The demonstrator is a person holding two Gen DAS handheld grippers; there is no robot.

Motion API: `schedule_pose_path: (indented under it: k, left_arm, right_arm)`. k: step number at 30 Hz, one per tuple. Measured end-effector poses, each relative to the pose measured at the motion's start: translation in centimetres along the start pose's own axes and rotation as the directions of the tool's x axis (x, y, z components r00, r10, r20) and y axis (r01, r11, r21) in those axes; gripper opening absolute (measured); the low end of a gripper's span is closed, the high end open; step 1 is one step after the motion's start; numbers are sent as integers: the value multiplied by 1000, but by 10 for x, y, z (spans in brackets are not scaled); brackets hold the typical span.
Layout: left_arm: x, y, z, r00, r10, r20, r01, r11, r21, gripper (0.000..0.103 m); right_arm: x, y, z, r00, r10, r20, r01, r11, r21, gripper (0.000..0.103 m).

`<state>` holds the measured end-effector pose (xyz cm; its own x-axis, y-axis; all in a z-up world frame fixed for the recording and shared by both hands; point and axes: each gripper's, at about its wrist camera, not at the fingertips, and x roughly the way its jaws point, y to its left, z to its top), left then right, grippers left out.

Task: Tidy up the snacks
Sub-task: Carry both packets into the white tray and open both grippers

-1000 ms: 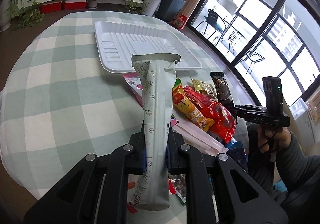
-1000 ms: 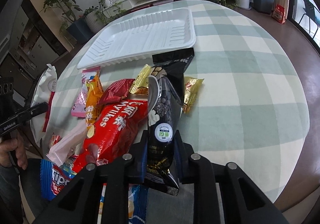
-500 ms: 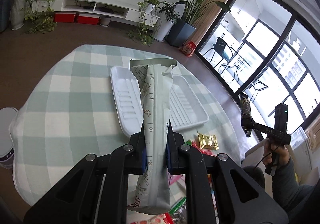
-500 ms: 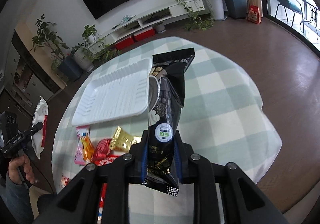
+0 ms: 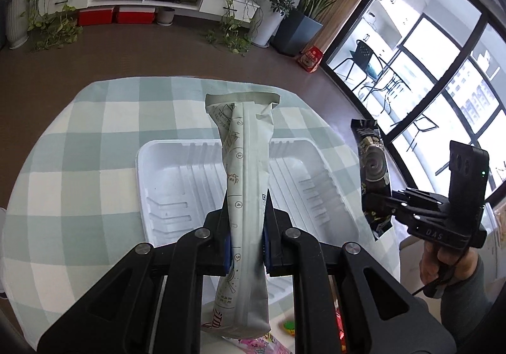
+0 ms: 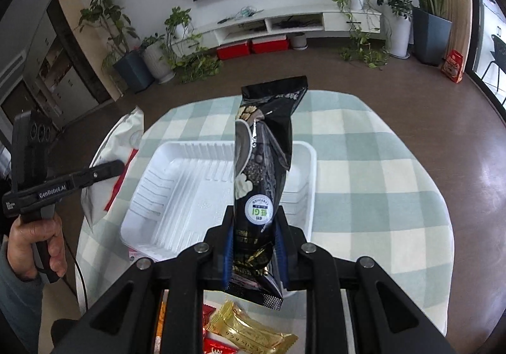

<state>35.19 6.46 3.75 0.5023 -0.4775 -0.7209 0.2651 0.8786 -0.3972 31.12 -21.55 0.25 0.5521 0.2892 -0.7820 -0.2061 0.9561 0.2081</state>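
The left gripper (image 5: 246, 246) is pinched on a long pale grey-white foil snack packet (image 5: 248, 196), clamped across its lower middle so that the sealed top stands out ahead of the fingertips and the bottom hangs behind them. Below and just beyond that gripper lies the empty white ribbed plastic tray (image 5: 177, 183) on the green-and-white checked tablecloth (image 5: 79, 139). The packet looks light and soft; it creases at the pinch, so it should flop when let go, and its smooth film may slide. A hold near the middle, as now, seems the steadiest.

To the right, the right gripper (image 6: 254, 246) is pressed together on a tall black glossy snack packet with a round label (image 6: 262, 164), also gripped low on its body, with the tray under and ahead of it. This packet looks equally light and crinkly, a little stiffer along its seam.

Behind and below the right gripper, nearest the camera, lie a gold foil-wrapped sweet (image 6: 253, 330) and red wrappers (image 6: 218, 346). Nothing sits in the tray, so judged from here the way down is clear; only the two grippers, side by side, could crowd each other.
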Motion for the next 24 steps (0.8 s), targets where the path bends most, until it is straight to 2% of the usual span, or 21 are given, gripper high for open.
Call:
schedule_pose_path:
  k: [5,11,24]
  left_arm:
    - [39,8,-6,998,33,-59,-34,999,-17,12]
    - [65,20,-12,995,51,-80,-55,998,-43,12]
    - [77,26,-32,990,112,-89,-116,992,-42,13]
  right_arm:
    - [40,-6,-2,996,-26,-86,25,1000,-10,24]
    - [72,-12,-7,985,-42,-164,41,999,-11,24]
    - [81,-18,-13,985,-45,-167,44,999,-4,25]
